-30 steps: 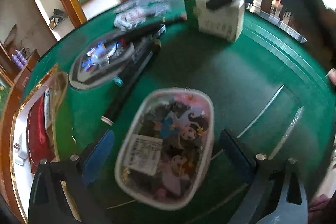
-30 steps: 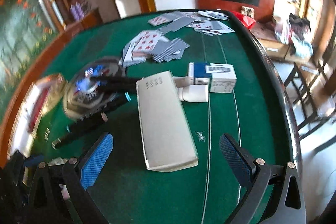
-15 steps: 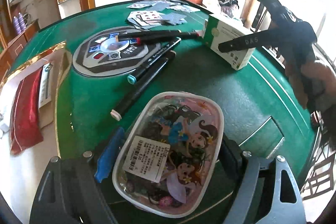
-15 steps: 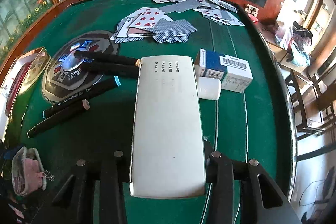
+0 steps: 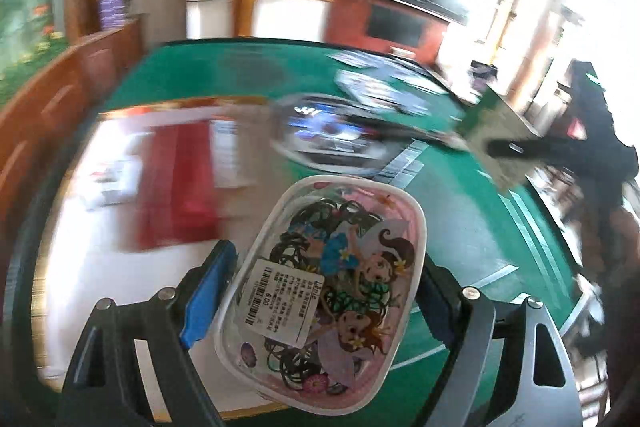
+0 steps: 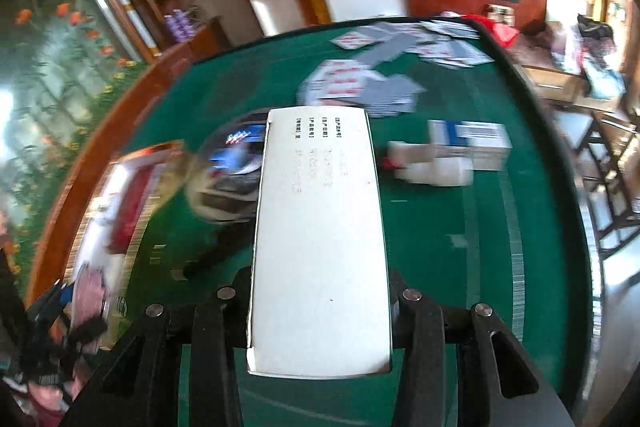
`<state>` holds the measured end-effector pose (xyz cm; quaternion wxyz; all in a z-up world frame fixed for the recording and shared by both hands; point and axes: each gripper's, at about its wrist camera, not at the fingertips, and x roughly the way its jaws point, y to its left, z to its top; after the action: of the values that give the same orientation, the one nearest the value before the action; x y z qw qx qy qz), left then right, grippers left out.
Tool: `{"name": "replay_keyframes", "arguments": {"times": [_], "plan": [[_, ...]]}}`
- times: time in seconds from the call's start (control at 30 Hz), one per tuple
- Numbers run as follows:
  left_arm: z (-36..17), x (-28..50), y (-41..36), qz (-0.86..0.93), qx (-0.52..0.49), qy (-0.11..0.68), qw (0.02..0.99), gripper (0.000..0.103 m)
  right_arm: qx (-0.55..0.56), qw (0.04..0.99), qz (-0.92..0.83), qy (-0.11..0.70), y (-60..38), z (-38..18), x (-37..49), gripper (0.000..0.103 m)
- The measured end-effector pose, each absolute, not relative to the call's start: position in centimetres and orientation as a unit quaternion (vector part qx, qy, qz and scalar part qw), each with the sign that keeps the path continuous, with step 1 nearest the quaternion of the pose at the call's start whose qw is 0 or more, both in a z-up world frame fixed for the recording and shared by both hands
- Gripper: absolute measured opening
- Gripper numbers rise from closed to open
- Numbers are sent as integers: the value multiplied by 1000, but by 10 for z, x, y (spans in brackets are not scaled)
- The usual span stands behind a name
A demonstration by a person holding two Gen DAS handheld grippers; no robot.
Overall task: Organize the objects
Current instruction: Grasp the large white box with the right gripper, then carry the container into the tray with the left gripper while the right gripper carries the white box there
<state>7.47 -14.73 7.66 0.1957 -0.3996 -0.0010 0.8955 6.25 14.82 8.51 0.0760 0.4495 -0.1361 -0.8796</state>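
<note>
My left gripper (image 5: 320, 291) is shut on a clear plastic case of hair ties (image 5: 324, 291) with a cartoon picture and a barcode label, held up off the green table (image 5: 472, 223) and tilted. Its blue pad (image 5: 208, 291) presses the case's left side. My right gripper (image 6: 320, 311) is shut on a long white box (image 6: 318, 227) with small printed text, lifted above the felt. In the left wrist view the right gripper (image 5: 516, 147) and that box show at the far right. The left gripper with the pink case (image 6: 86, 291) shows blurred at the lower left of the right wrist view.
An open red-lined gift box (image 5: 172, 183) lies at the table's left edge. A round grey disc (image 6: 232, 163) with markers sits mid-table. Playing cards (image 6: 360, 83) are spread at the far side. A white bottle (image 6: 436, 169) and a blue-and-white carton (image 6: 468, 139) lie to the right.
Both grippers went from wide open to shut on their objects, then lifted them. The left one swung left toward the red-lined box and rolled; the right one rose a little with the white box.
</note>
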Motion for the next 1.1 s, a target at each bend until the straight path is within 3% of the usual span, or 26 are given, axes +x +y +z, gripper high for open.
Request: {"name": "replay_keyframes", "arguments": {"times": [0.37,0.8,0.9,1.1], "plan": [[50,23,-255,897,-439,16,47,84,476,212,-843,-136,-8,68,43,45],[33,-22,-271,883,-467,-18,54,85,506,209,-834,-72,-131,52,-35,45],[22,-23,-285,865,-491,-75,74,85,514,199,-831,-76,-148,46,-61,45],[39,4,-314,876,-441,-153,123,87,525,196,-825,-68,-174,34,-87,45]]}}
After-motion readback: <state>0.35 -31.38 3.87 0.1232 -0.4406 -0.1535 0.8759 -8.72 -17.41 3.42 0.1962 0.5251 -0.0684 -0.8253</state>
